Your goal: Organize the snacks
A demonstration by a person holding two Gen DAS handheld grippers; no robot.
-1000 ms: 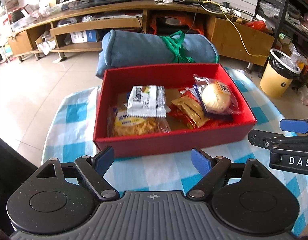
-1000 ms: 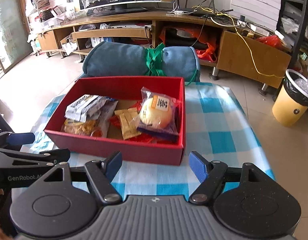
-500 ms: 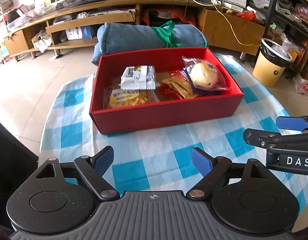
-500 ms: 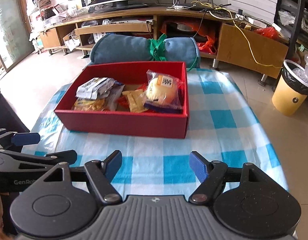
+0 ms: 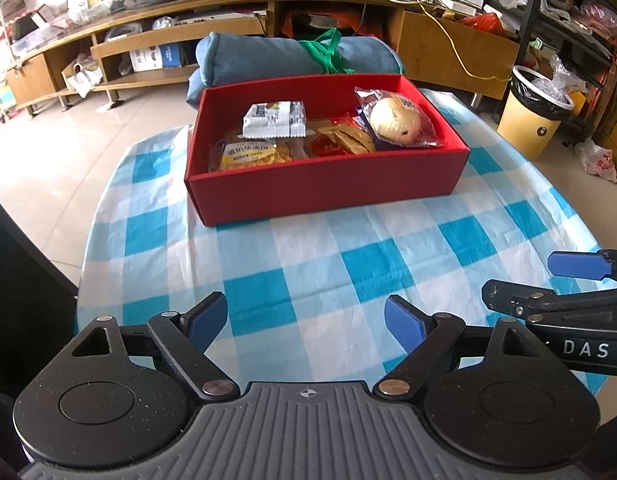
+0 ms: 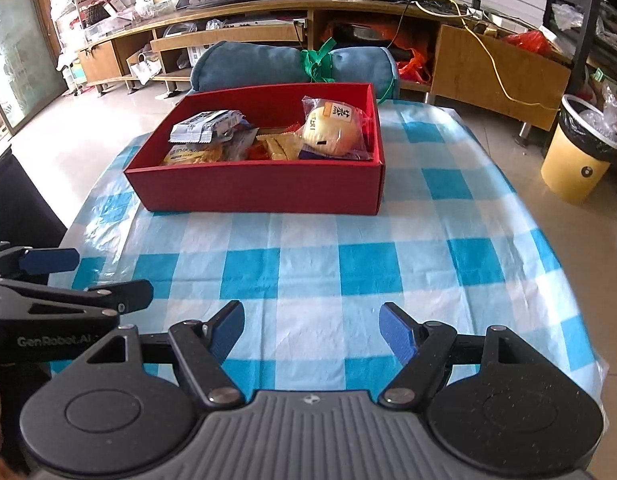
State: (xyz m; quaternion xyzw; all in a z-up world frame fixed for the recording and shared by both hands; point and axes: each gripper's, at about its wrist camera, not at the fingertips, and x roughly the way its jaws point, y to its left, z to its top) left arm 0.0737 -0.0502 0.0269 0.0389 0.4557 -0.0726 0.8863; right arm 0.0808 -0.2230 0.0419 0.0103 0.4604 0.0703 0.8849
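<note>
Both my tongs, left gripper (image 5: 306,322) and right gripper (image 6: 311,330), have drawn back from the red box (image 5: 324,188), now smaller at upper centre, jaws apart and empty, so the snacks (image 5: 274,120) look sorted inside.
</note>
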